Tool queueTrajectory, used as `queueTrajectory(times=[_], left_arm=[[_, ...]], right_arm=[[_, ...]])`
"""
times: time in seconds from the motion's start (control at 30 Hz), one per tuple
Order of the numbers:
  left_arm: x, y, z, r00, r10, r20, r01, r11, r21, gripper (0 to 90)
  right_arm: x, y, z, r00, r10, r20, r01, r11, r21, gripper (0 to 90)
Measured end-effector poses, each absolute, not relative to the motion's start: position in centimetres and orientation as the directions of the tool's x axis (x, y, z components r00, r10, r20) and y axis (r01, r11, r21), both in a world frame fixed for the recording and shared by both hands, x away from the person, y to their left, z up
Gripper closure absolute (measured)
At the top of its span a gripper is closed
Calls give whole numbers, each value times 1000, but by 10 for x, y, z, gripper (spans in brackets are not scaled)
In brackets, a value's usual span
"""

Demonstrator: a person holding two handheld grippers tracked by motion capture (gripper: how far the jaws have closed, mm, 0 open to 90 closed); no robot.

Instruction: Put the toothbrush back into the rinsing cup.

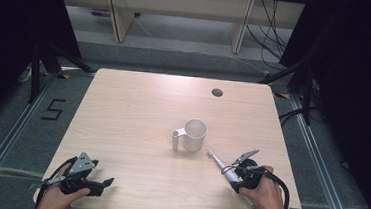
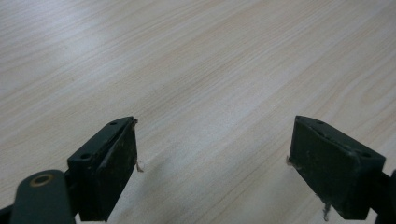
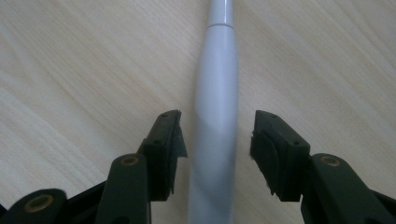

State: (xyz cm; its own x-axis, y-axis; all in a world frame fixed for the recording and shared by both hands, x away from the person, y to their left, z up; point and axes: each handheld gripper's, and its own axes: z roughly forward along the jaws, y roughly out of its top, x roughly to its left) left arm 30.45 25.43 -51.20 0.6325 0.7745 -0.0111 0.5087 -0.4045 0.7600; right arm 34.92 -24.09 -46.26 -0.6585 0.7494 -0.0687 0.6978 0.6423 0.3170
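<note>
A white mug (image 1: 194,134) stands upright near the table's middle, its handle (image 1: 176,139) pointing left. To its lower right a long white toothbrush-shaped tool (image 1: 217,162) lies flat on the table, its thin end toward the mug. My right gripper (image 1: 232,173) sits low over the tool's thick end. In the right gripper view the tool (image 3: 215,93) runs between the jaws of the right gripper (image 3: 215,140), which stand open with a gap on each side. My left gripper (image 1: 107,182) rests at the near left corner, and in its own view the left gripper (image 2: 212,158) stands open over bare wood.
The light wooden table (image 1: 138,106) has a round cable hole (image 1: 217,92) at the back right. Its front edge runs just below both hands. Beyond the table are grey floor, pale cabinet legs (image 1: 118,14) and loose cables (image 1: 272,31).
</note>
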Motion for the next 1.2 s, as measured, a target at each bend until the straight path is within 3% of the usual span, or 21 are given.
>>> queueTrajectory(times=[0.4, 0.87, 1.2], left_arm=[[304, 254, -511, 631, 776, -10, 511, -406, 758, 148], [304, 255, -510, 628, 778, -12, 517, -406, 754, 148], [304, 254, -511, 630, 776, -13, 508, -399, 764, 148]], right_arm=[[372, -232, -469, -678, 734, -40, 712, 668, 217, 529], [385, -225, -472, -695, 719, -11, 713, 691, 118, 620], [391, -218, -472, -643, 766, 13, 766, 642, 36, 656]])
